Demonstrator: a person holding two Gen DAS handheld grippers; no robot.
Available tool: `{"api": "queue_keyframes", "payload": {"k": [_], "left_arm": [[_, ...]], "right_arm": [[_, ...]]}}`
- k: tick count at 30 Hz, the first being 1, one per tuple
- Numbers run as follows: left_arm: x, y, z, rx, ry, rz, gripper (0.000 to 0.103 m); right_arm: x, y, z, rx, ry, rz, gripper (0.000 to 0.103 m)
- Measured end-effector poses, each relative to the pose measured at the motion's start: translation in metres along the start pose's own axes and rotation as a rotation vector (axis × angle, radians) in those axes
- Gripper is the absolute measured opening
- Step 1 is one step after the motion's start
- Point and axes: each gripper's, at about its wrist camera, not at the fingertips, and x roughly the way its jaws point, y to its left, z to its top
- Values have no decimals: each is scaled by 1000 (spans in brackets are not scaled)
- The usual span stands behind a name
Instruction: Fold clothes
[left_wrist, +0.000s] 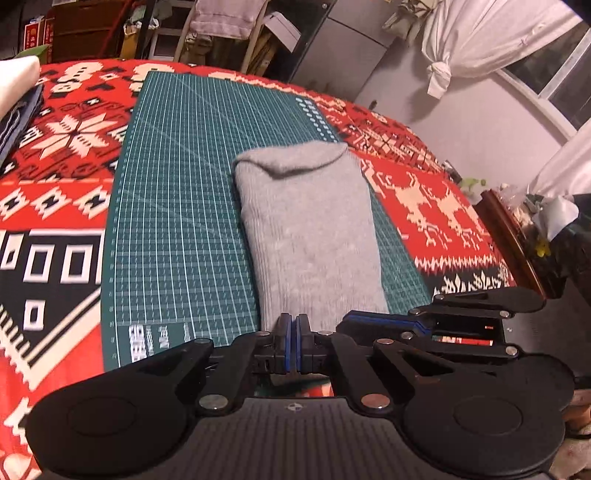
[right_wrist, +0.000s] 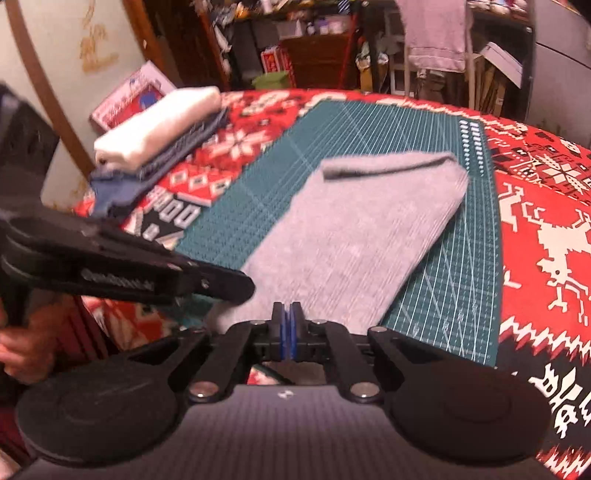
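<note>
Now the folded grey garment (left_wrist: 310, 236) lies on the green cutting mat (left_wrist: 177, 206) over the red patterned blanket (left_wrist: 66, 147), its near edge pinched by both the left gripper (left_wrist: 294, 345) and right gripper (right_wrist: 287, 332), fingers pressed together.

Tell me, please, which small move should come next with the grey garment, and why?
Probably lift the near edge and carry it toward the far end, to fold the grey garment in half. Both tongs, left and right, look shut on its near edge, and it lies long and narrow on the green cutting mat, already folded lengthwise.
</note>
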Motion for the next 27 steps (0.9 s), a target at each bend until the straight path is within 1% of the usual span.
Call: {"api": "queue_keyframes", "payload": {"k": [6, 9, 10, 13, 17, 21, 22, 24, 27], "left_arm": [[-6, 4, -9, -29, 19, 2, 2], [-12, 3, -11, -30, 21, 7, 2], [-16, 2, -10, -33, 10, 4, 2], [-15, 7, 3, -60, -52, -10, 2], [-14, 13, 22, -96, -135, -29, 2], [14, 24, 50, -138, -157, -32, 2], [21, 27, 55, -150, -152, -31, 2], [31, 31, 59, -168, -135, -38, 2], [37, 30, 55, -153, -113, -32, 3]], "right_arm": [[-12, -8, -10, 20, 29, 6, 1], [-21, -10, -10, 24, 18, 5, 2], [-24, -11, -9, 28, 9, 5, 3], [-30, -17, 0, 51, -26, -2, 3], [-23, -28, 19, 70, -72, -33, 3], [-8, -43, 38, 105, -100, -53, 3], [-6, -45, 42, 112, -106, -58, 3], [-1, -49, 46, 127, -112, -60, 3], [6, -54, 46, 140, -102, -67, 3]]}}
